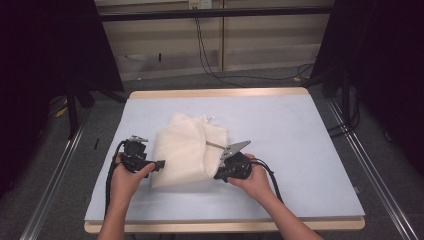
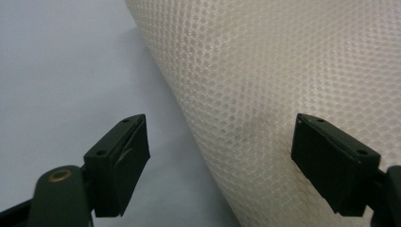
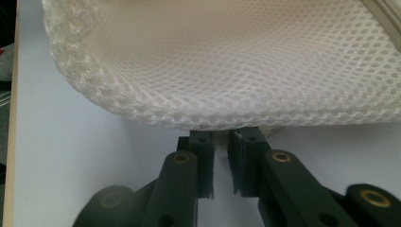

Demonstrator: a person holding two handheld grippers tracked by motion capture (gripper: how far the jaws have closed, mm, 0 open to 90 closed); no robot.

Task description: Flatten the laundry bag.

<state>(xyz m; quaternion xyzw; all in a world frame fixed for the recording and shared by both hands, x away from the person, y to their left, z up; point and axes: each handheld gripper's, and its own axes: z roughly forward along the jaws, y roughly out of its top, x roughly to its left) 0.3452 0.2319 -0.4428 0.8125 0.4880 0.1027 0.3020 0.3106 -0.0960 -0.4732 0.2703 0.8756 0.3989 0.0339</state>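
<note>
A cream mesh bag lies bunched on the pale blue table top, near the front centre. My left gripper is at the bag's left edge, held level. In the left gripper view its jaws stand wide open, one over bare table and one in front of the mesh. My right gripper is at the bag's lower right edge. In the right gripper view its jaws are drawn close together, with a thin fold of the mesh pinched between the pads.
A tan strip runs across the bag toward the right gripper. The table's wooden rim shows at the back, and metal rails run along both sides. Cables lie on the floor beyond.
</note>
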